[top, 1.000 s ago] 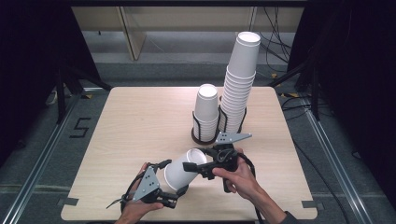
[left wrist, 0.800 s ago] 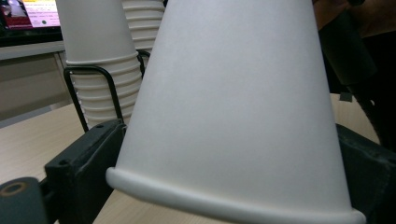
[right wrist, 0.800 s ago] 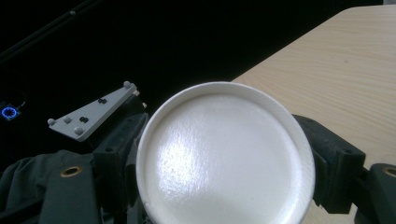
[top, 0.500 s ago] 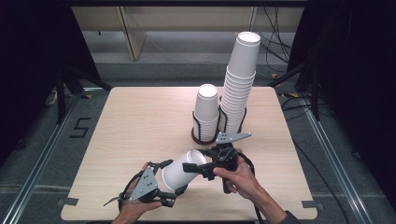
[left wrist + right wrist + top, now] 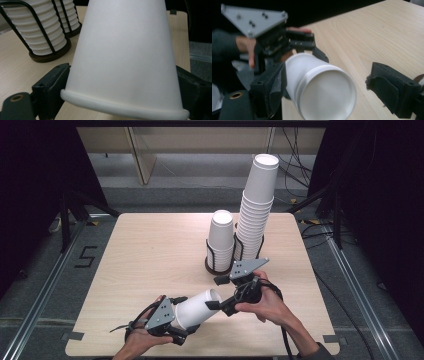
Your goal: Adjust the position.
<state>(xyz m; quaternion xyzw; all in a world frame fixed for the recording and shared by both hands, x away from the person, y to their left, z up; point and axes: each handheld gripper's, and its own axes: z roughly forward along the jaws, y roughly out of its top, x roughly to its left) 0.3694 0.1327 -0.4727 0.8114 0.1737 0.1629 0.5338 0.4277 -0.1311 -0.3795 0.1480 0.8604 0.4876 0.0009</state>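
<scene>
The left tool (image 5: 172, 320) is clamped on a cup (image 5: 196, 309), held tilted over the near desk (image 5: 145, 255). The right tool (image 5: 220, 292), jaws apart, straddles its base. Judged step: handover or separation; next, the right jaws must close squarely. Two stacks (image 5: 221, 240) stand in holders far right.

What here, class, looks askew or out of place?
The tall cup stack leans right above its wire holder. One cup lies sideways off the table, clamped in the left gripper, bottom toward the open right gripper.
</scene>
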